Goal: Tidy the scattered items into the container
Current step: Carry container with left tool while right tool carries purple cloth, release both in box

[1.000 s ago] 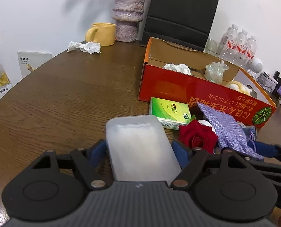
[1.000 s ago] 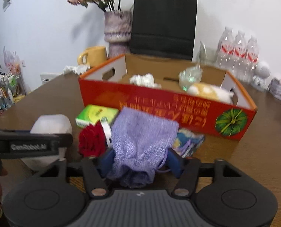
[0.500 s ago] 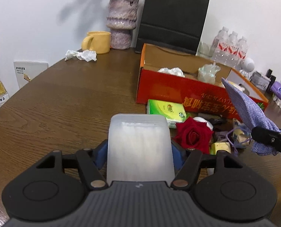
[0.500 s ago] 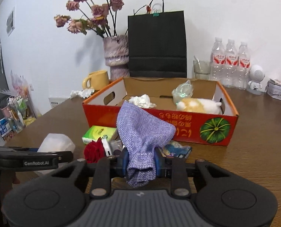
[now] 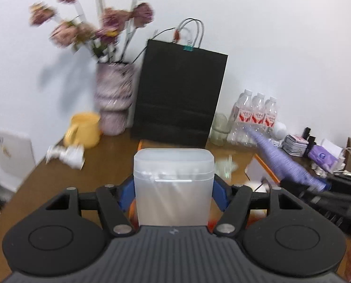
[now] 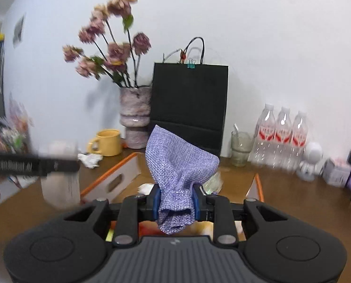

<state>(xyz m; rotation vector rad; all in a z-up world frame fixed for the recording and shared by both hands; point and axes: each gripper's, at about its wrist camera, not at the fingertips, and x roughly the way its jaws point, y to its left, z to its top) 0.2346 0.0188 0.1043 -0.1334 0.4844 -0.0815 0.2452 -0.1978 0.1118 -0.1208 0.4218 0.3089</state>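
My left gripper [image 5: 173, 195] is shut on a translucent white plastic box [image 5: 173, 184] and holds it high above the table. My right gripper [image 6: 174, 201] is shut on a purple knit pouch [image 6: 179, 172], which stands up between the blue pads; the pouch also shows in the left wrist view [image 5: 284, 162]. The orange cardboard box [image 6: 111, 179] lies below and ahead of both grippers, open at the top, mostly hidden behind them. The left gripper and its white box show at the left of the right wrist view [image 6: 57, 184].
At the back of the wooden table stand a vase of dried flowers [image 6: 135, 118], a black paper bag [image 6: 189, 108], a yellow mug [image 6: 107, 142], a glass [image 6: 240, 151] and three water bottles [image 6: 284, 139]. Crumpled tissue [image 5: 67, 155] lies left of the box. Small items sit at the right [image 5: 321, 155].
Both grippers have risen and tilted up with their loads. The table items in front of the box have dropped out of sight; the back wall and flowers now fill the views.
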